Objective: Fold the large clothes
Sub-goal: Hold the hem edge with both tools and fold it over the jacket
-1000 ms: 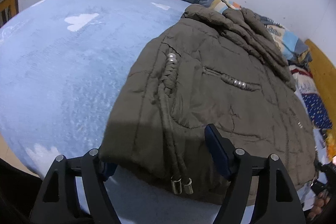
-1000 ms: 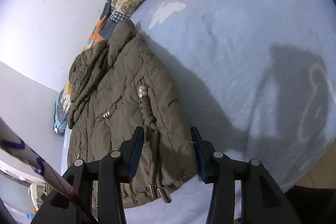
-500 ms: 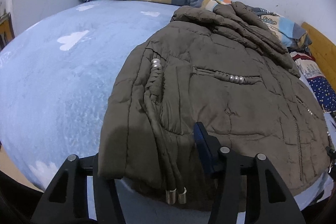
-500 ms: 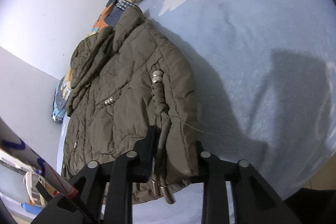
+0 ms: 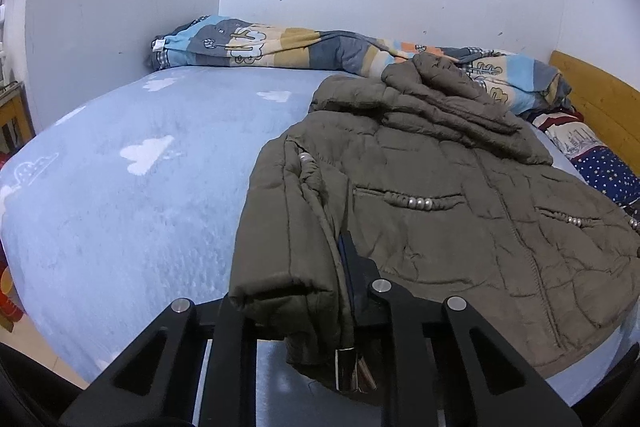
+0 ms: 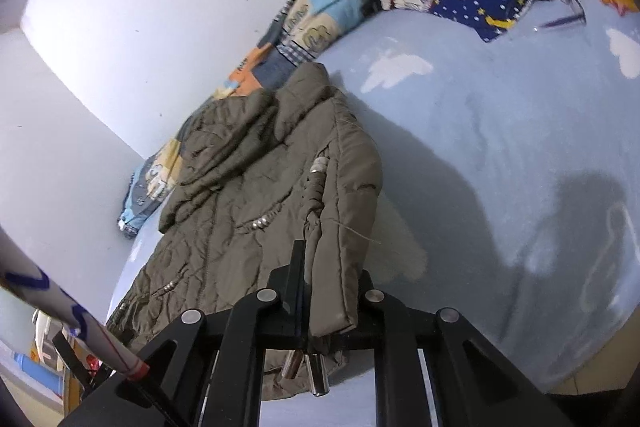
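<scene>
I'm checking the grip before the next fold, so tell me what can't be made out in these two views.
- Left wrist: the left gripper's left finger pad is hidden under the jacket sleeve.
- Left wrist: the jacket's right hem is cut off by the image edge.
- Right wrist: the right gripper's right finger tip is covered by the sleeve cuff.
- Right wrist: the items at lower left are too small and blurred to identify.

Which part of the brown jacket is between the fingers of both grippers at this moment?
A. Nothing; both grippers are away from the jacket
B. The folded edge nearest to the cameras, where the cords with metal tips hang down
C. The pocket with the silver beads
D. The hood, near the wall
B: the left gripper and the right gripper each close on the near folded edge of the brown jacket, with the metal-tipped cords hanging just below.
</scene>
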`<state>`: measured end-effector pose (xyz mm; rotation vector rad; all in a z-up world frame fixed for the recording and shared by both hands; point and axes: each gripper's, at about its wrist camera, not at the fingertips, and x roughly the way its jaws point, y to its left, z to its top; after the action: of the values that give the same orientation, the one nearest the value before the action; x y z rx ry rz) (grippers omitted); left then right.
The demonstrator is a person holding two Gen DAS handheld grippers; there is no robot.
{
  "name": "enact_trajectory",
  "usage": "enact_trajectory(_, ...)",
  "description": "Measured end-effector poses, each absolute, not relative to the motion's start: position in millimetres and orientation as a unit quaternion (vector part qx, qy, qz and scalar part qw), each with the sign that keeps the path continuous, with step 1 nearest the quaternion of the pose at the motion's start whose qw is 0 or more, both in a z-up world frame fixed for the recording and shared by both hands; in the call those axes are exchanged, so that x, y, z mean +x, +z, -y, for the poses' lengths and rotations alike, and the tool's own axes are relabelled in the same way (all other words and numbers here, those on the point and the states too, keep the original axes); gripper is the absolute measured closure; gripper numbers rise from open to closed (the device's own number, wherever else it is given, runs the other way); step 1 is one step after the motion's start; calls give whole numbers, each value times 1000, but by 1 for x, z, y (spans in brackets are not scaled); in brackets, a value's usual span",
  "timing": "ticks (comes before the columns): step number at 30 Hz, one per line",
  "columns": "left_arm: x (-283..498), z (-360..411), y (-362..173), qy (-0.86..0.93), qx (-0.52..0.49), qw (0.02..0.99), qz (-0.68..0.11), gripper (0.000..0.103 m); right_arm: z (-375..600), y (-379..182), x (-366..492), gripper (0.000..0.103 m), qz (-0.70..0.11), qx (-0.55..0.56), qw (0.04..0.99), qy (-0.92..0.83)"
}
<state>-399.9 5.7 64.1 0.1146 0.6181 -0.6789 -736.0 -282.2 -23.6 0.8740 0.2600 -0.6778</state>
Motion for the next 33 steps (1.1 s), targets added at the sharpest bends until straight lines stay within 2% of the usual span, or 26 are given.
enact_trajectory(9, -392, -7, 58, -323, 52, 888, -323, 85, 275, -19, -741, 91, -117, 415, 848, -309)
enact_trajectory(13, -385, -7, 45, -309, 51, 880, -357, 80, 281, -27, -740, 90, -127, 431, 838, -311)
enact_trajectory(16, -382, -4, 36, -298, 61, 877, -371, 77, 285, -34, -741, 88, -131, 445, 830, -310)
enact_trajectory(17, -382, -3, 34, -296, 66, 876, -374, 77, 286, -36, -741, 84, -136, 447, 828, -311)
enact_trajectory(20, -385, -4, 36, -301, 66, 879, -365, 84, 288, -44, -738, 83, -157, 451, 819, -317)
enact_trajectory(22, -390, -5, 43, -306, 66, 884, -347, 86, 287, -43, -739, 88, -157, 446, 822, -317)
enact_trajectory(25, -400, -4, 57, -313, 74, 893, -315, 87, 279, -25, -740, 91, -139, 411, 845, -312)
enact_trajectory(33, -408, 1, 79, -309, 88, 898, -300, 87, 267, -9, -737, 91, -137, 376, 861, -315)
